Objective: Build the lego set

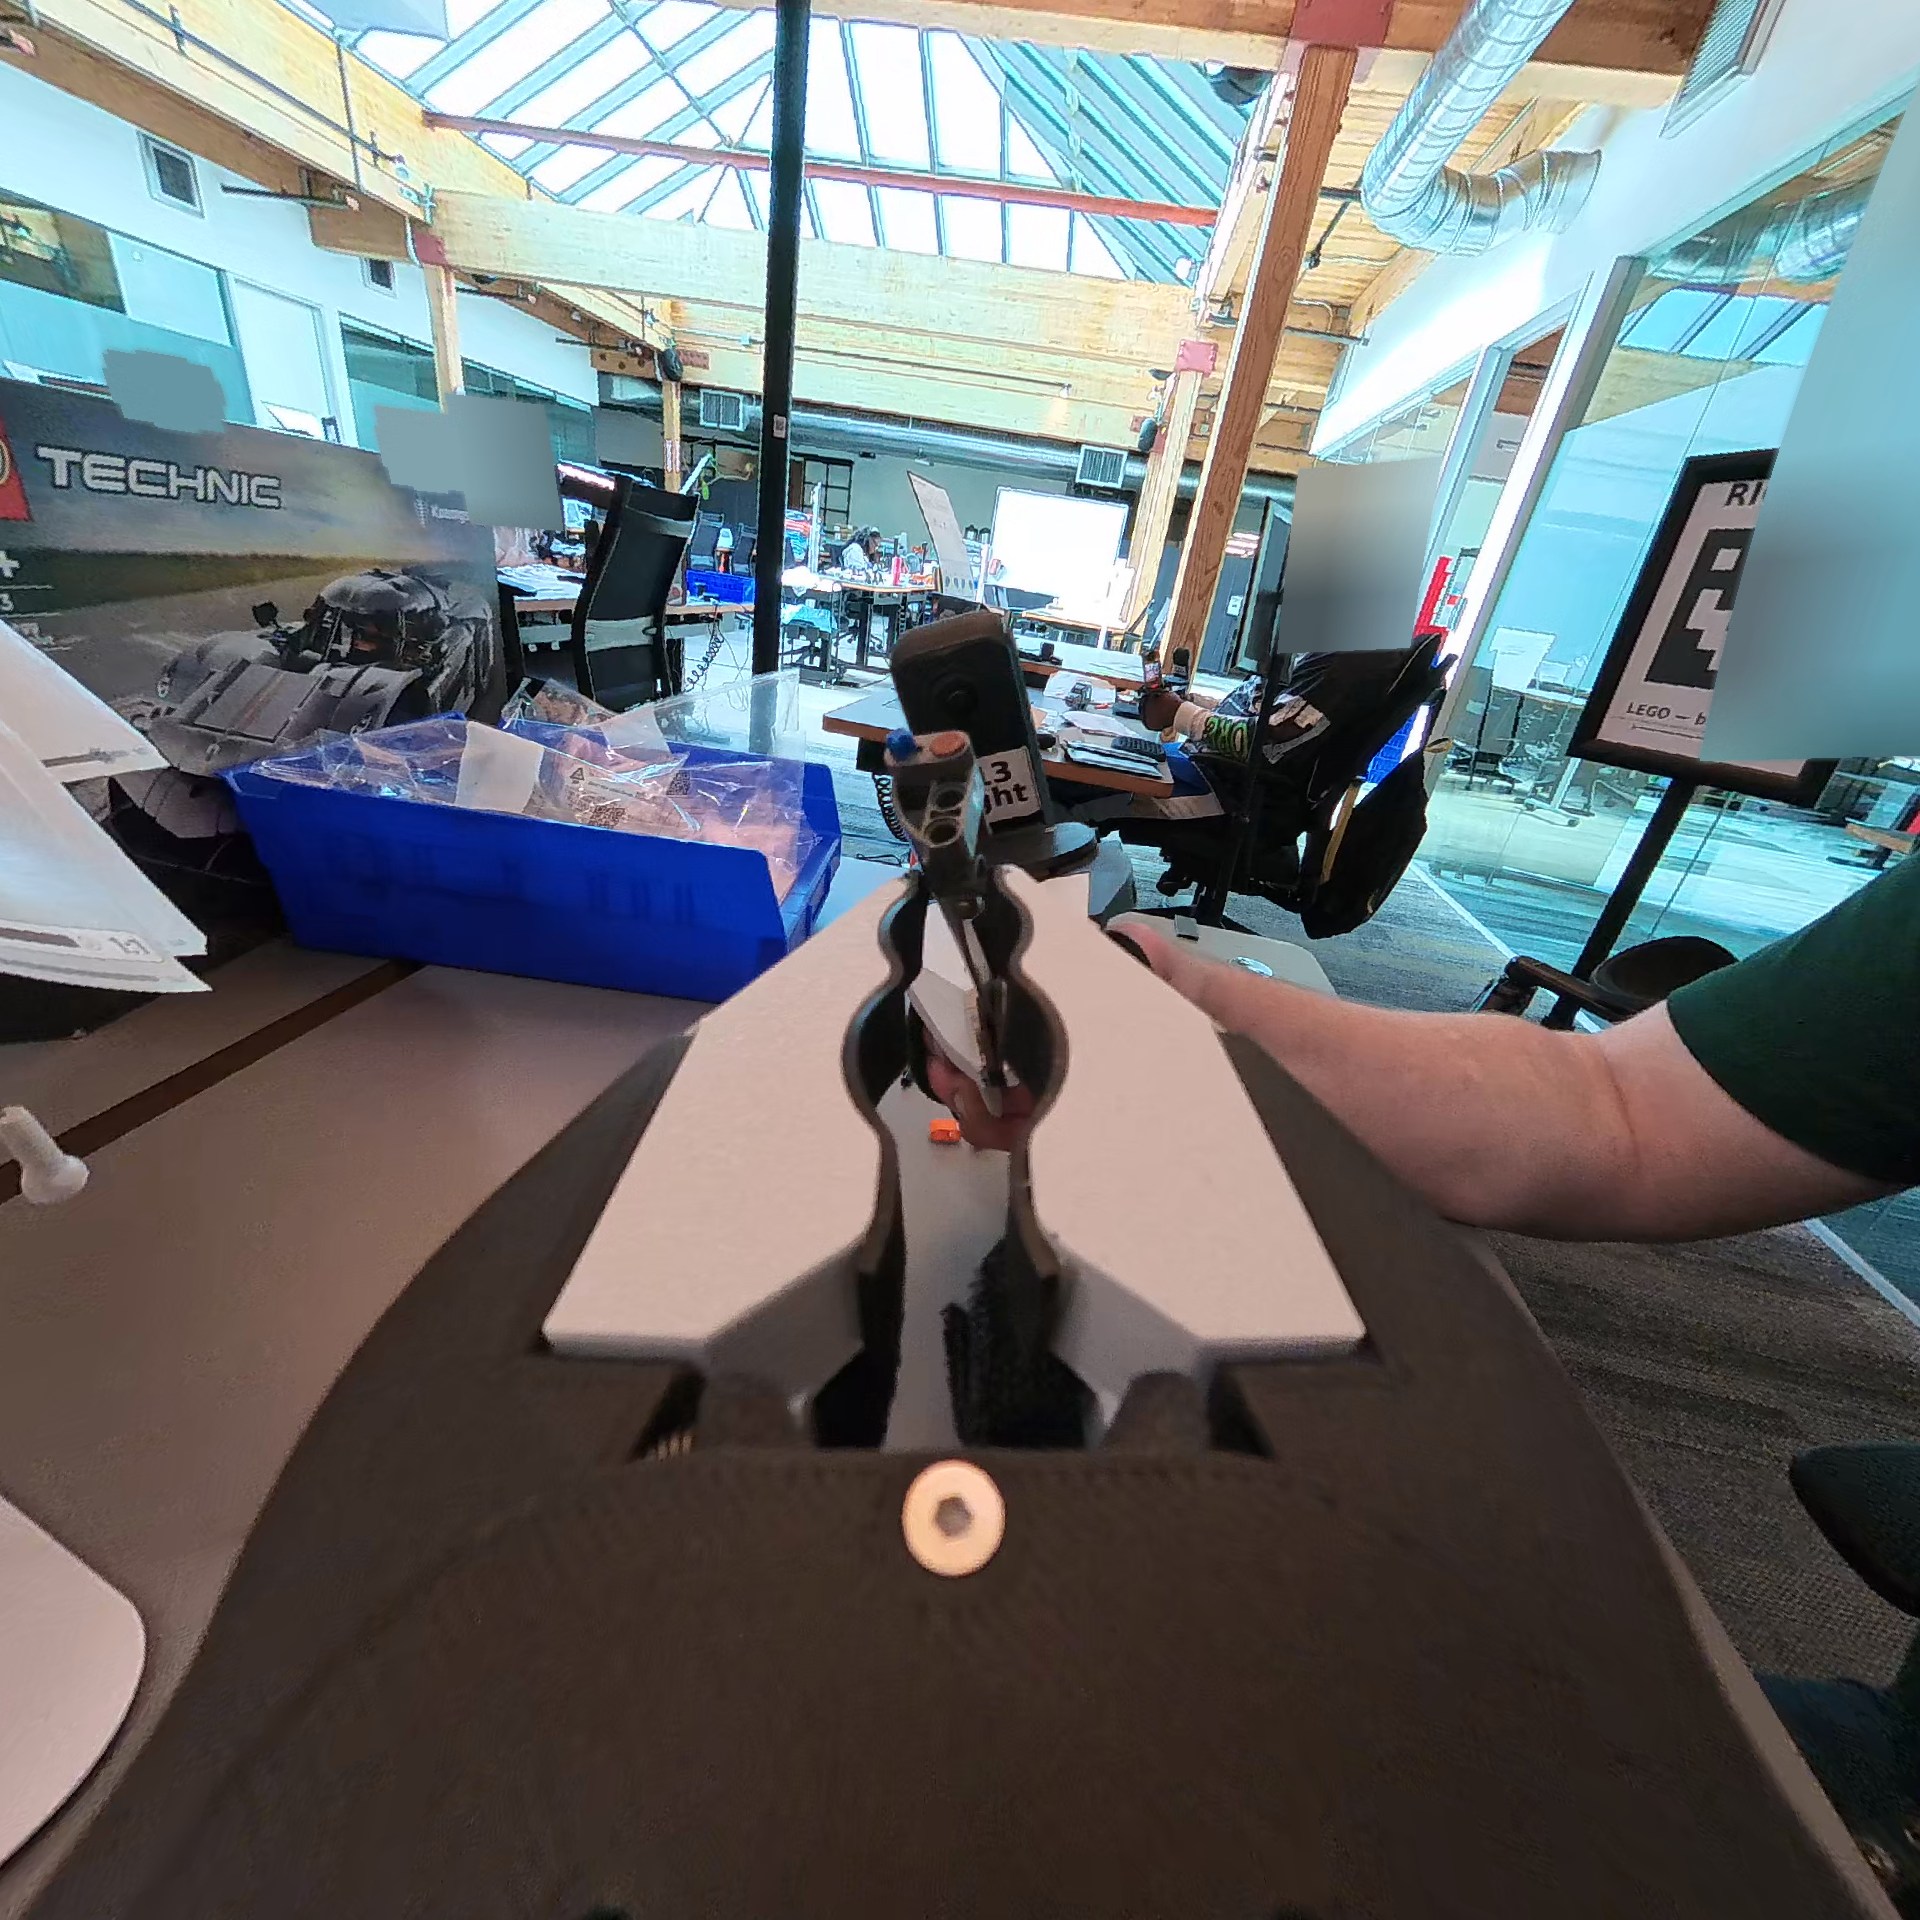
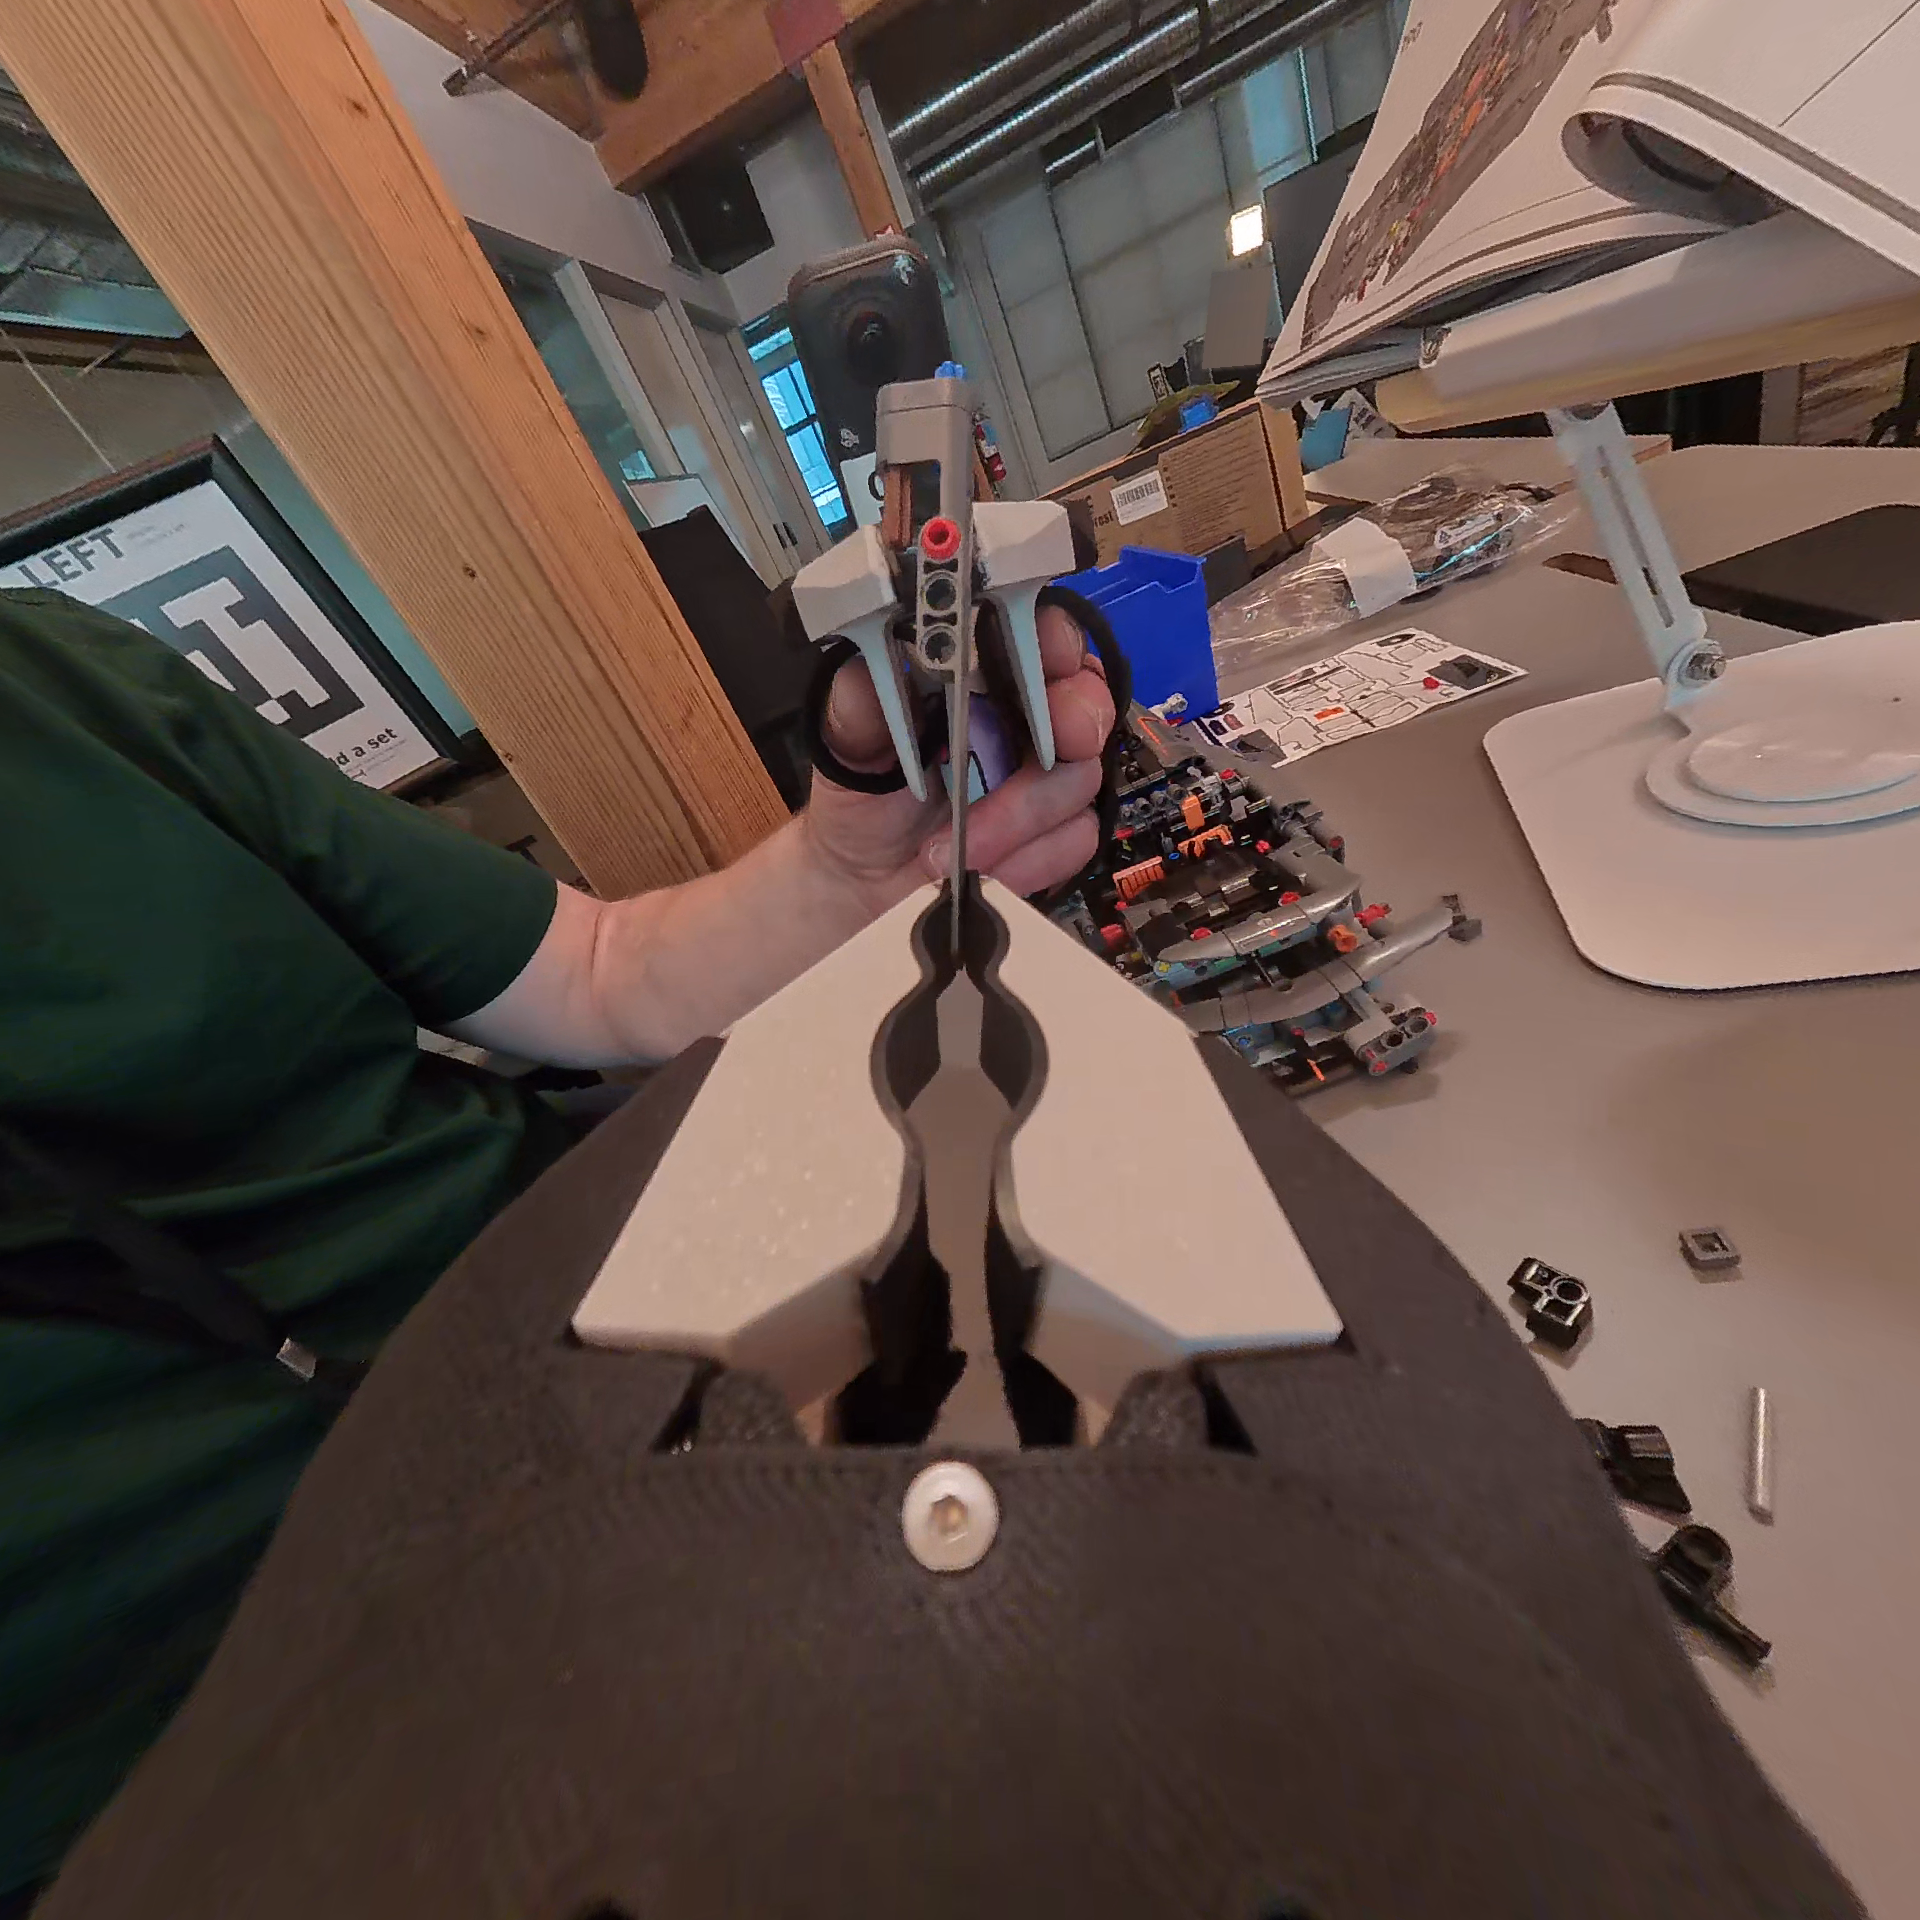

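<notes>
The grey beam, capped with a red pin, hangs in the air between my two grippers, well above the table. A thin dark axle runs out of it. Its long axis lies straight along the line from one gripper to the other, so any sliding of axle through beam has to follow that line.

My left gripper is drawn narrow, with a finger on either flank of the beam. My right gripper is pinched nearly closed on the axle's free end. Each gripper points at the other, and the left is nearer the beam. I judge the next move to be a push or pull along the axle.

Below and to the right, the half-built model lies on the table, with loose black parts nearer me.

Printed matter is plentiful and I do not quote it:
- the set box, which carries a brand mark and a picture of a dark vehicle;
- a white tag on the right gripper;
- a sticker sheet;
- a booklet on a stand;
- a black-and-white placard.
</notes>
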